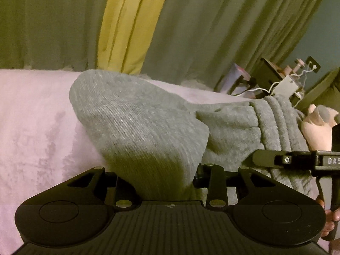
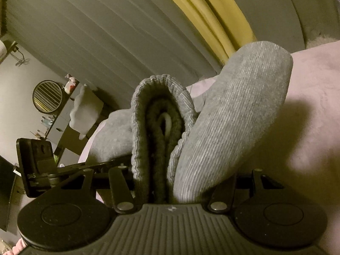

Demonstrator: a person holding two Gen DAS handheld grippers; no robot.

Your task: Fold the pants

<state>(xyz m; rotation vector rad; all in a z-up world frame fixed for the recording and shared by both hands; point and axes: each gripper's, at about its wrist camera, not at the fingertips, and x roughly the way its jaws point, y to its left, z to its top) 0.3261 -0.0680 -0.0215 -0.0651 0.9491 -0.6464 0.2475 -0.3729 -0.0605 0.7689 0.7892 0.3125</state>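
Grey sweatpants (image 1: 138, 119) lie bunched on a pale pink blanket (image 1: 31, 116). My left gripper (image 1: 157, 182) is shut on a fold of the grey pants fabric, which rises straight out between its fingers and hides the tips. The ribbed waistband (image 1: 274, 123) lies to the right, where my right gripper (image 1: 282, 159) reaches in from the frame edge. In the right wrist view my right gripper (image 2: 163, 189) is shut on the doubled ribbed waistband (image 2: 157, 127), with a pants leg (image 2: 233, 123) draped beside it. The left gripper (image 2: 70, 167) shows at the left.
Grey-green curtains with a yellow stripe (image 1: 131, 21) hang behind the bed. A stand with wires and clutter (image 1: 282, 80) sits at the far right. A round mirror (image 2: 47, 96) and shelves stand against the wall. A pink plush toy (image 1: 318, 125) lies near the waistband.
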